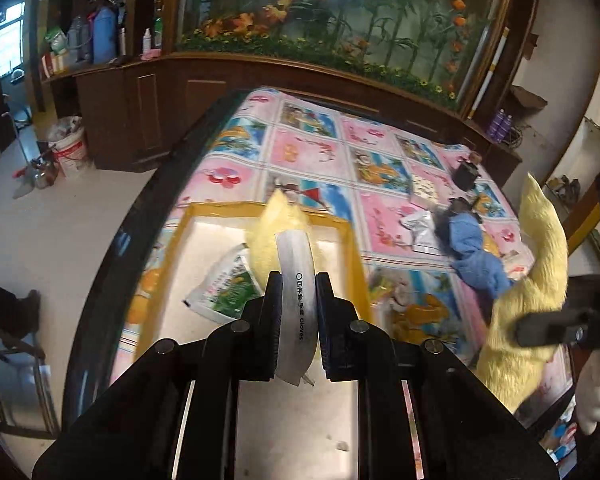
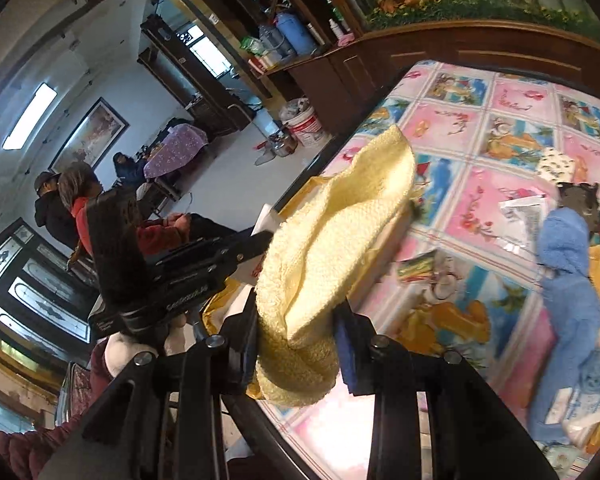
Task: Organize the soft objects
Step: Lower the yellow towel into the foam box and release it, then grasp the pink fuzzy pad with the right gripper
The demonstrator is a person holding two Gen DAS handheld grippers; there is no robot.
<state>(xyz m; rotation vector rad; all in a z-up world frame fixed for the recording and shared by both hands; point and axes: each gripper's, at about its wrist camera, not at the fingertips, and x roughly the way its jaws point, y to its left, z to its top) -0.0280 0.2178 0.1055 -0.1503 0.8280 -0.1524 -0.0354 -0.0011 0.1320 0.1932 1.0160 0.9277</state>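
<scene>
While your left gripper pinches a white glove packet over the yellow box, your right gripper has its jaws squeezed on the yellow towel. You hold both high, probably so they can drop into the box.

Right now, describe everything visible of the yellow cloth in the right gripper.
The yellow cloth is pale, fluffy terry-like fabric, bunched and folded lengthwise. The right gripper is shut on its lower end, with a rolled bit bulging below the fingers. The rest stands up and flops over, lifted off the patterned tablecloth. From the left wrist view it hangs at the table's right side, with the gripper clamped across it. Nothing else visibly touches it.
</scene>
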